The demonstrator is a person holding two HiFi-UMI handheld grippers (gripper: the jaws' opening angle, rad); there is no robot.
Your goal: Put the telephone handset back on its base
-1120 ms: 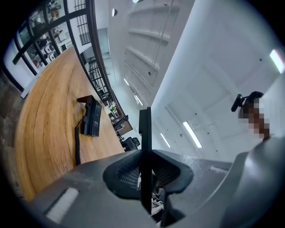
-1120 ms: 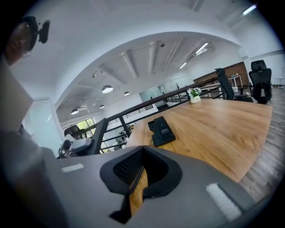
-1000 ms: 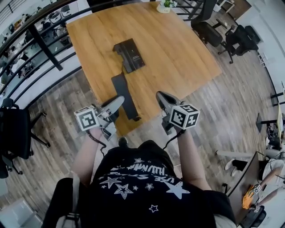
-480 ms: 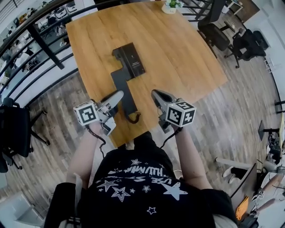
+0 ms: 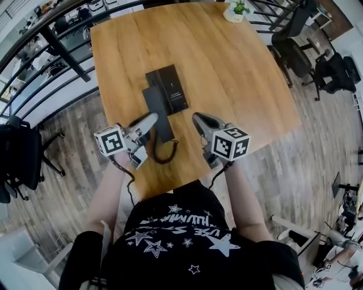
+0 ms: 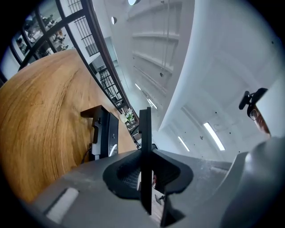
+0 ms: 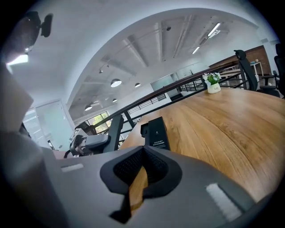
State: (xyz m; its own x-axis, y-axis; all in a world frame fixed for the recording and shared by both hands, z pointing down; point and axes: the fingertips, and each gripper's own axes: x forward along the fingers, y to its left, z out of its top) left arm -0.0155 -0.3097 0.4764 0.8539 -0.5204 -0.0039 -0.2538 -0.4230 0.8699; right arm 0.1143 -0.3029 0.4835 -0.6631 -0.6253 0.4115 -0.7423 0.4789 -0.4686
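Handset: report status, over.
Left gripper and right gripper open, empty. Handset off base, flat on table alongside it. Coiled cord lies between grippers; nothing else close.

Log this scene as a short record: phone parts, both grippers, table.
Base: flat on wooden table, cradle empty
Handset: off the cradle, on table at base's near-left
Cord: curled near table's front edge
Left gripper: beside handset, not holding it
Right gripper: right of handset, empty
Potted plant: table's far edge
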